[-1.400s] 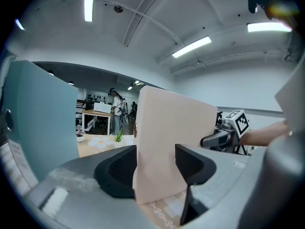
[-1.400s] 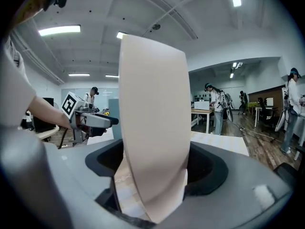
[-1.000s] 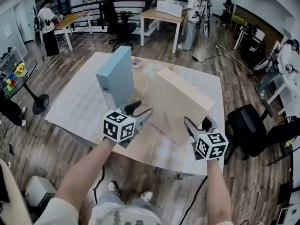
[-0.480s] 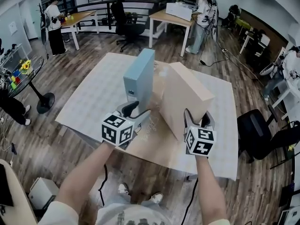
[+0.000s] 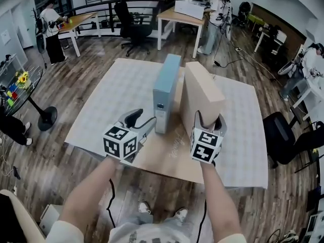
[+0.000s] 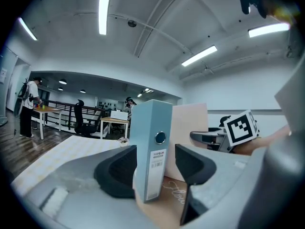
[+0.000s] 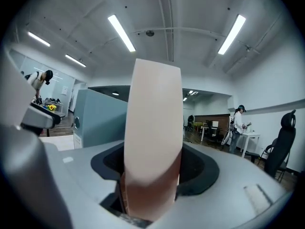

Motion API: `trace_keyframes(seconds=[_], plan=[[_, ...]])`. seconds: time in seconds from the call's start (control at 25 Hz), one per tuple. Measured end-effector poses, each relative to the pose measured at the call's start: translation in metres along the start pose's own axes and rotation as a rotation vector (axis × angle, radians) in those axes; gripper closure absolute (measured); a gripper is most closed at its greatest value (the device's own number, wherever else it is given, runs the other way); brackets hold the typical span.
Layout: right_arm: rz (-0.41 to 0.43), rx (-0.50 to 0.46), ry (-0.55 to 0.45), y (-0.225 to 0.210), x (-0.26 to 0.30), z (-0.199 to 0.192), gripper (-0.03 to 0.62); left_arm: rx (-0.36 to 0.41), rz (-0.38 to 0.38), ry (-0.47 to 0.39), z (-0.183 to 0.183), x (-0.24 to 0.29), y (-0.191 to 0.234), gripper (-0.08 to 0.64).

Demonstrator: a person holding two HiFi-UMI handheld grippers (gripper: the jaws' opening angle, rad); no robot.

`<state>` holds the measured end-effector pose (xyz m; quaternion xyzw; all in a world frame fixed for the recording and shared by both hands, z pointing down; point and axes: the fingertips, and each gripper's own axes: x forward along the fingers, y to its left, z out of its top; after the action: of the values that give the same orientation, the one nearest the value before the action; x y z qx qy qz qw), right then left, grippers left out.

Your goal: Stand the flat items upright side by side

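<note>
A: Found the blue binder (image 5: pixel 166 92) upright at the centre of the head view, spine toward the bottom edge, standing on the brown board (image 5: pixel 167 153) of the table (image 5: pixel 96 105). Found the beige box (image 5: pixel 200 92) upright just right of it, a narrow dark gap between, so beside but apparently not touching.

B: And the jaws?

A: Saw the left gripper (image 5: pixel 147 121) with jaws apart round the binder's spine. Left pad at or against it, a clear gap at the right pad. Saw the right gripper (image 5: pixel 209 119) clamped on the near end of the box, pads tight on both faces.

B: Judged the step how?

A: As bringing the 2 together, nearly done. Called for sliding the box toward frame left with its base flat and its face parallel to the binder, no lean at the top. Called next for easing the right jaws off slowly, since a tall narrow box could tip. Called too for steadying the binder at its spine, so as not to shove it over.

B: Counted what?

A: 2 flat items, both upright, 0 lying down. 2 grippers, 1 marker cube (image 5: pixel 120 140) on each. 1 table, 1 board. At least 3 people (image 5: pixel 50 29) far off along the top and right edges, plus 2 office chairs (image 5: pixel 129 27).
</note>
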<state>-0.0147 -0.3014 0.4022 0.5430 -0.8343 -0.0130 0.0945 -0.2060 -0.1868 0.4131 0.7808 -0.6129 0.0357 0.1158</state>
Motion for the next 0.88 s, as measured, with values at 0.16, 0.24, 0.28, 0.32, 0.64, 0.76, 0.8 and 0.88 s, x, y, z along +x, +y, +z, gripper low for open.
trace_keyframes(seconds=[0.16,0.24,0.28,0.32,0.64,0.76,0.8,0.88], plan=[[-0.078,0.029,0.002,0.018,0.009,-0.002,0.291,0.003,-0.032,0.004,-0.001,0.005,0.015,0.298],[-0.110,0.052,0.004,0.024,0.014,-0.001,0.290,0.009,-0.054,0.008,-0.002,0.009,0.020,0.298],[-0.121,0.062,0.004,0.027,0.017,0.000,0.290,0.012,-0.065,0.011,-0.002,0.011,0.021,0.298],[-0.131,0.074,0.005,0.030,0.020,0.000,0.290,0.016,-0.075,0.015,-0.003,0.013,0.023,0.298],[-0.174,0.157,0.043,0.049,0.040,-0.006,0.290,0.054,-0.173,0.046,-0.004,0.038,0.024,0.298],[-0.170,0.181,0.063,0.060,0.042,-0.009,0.290,0.059,-0.202,0.047,-0.002,0.044,0.022,0.298],[-0.168,0.185,0.068,0.062,0.043,-0.009,0.290,0.063,-0.211,0.048,-0.002,0.046,0.021,0.298],[-0.158,0.200,0.082,0.066,0.043,-0.009,0.288,0.075,-0.228,0.055,-0.003,0.049,0.019,0.298]])
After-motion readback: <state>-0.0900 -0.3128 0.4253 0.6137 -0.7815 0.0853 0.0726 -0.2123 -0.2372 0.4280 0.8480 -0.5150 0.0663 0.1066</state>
